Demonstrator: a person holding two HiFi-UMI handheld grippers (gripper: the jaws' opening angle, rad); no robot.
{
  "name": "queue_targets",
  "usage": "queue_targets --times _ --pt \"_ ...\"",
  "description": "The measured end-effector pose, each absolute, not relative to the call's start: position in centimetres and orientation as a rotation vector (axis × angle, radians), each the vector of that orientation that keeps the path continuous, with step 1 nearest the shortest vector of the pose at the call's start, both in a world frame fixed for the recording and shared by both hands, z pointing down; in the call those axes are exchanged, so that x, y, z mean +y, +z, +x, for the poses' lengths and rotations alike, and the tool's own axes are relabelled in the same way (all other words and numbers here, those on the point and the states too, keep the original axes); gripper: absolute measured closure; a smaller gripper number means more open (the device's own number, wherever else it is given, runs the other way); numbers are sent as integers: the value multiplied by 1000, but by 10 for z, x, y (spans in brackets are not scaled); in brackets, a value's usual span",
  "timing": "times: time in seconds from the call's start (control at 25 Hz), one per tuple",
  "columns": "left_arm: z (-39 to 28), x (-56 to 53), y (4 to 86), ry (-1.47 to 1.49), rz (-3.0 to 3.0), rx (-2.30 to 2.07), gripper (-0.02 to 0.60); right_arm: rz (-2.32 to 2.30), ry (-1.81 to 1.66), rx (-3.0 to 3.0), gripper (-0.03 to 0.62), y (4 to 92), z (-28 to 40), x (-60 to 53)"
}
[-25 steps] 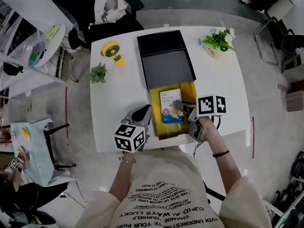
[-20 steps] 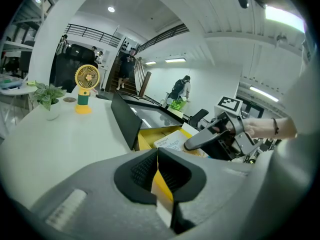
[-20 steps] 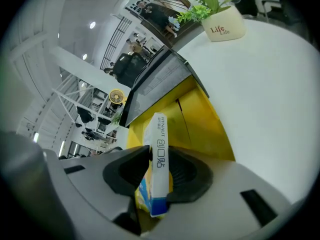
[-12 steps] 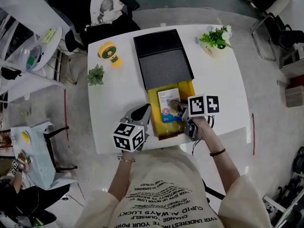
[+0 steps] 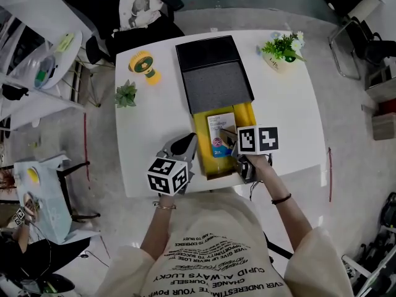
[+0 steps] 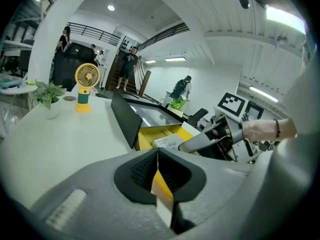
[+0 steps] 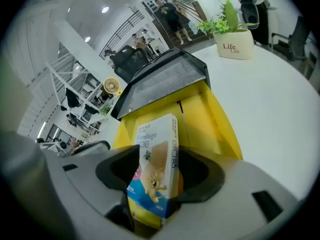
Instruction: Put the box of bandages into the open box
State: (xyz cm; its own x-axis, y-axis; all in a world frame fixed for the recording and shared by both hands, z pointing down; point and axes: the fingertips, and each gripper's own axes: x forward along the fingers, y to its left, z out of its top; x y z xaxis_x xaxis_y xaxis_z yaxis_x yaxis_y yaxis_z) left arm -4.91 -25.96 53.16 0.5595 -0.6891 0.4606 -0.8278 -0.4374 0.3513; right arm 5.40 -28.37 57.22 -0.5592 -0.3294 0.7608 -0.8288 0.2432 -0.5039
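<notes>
The bandage box, white and blue with a cartoon print, stands tilted inside the open yellow box. The right gripper view shows the bandage box between the jaws of my right gripper. Those jaws are opening, and the left pad stands clear of the carton. The yellow box has its dark lid folded back. My left gripper rests on the table just left of the yellow box, jaws shut on nothing. My right gripper reaches in from the right.
A yellow desk fan and a small green plant stand at the table's left. A potted plant marked "Life" is at the far right corner. The white table's front edge is close to the person's body.
My right gripper has shifted a little left over the yellow box and its jaws have spread apart around the bandage box. The left gripper has stayed put.
</notes>
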Motion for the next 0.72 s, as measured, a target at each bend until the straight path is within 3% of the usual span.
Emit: queue_targets --times 0.72 --pt "-50 -256 515 301 2310 -1221 558 1188 1004 -2044 352 558 69 -287"
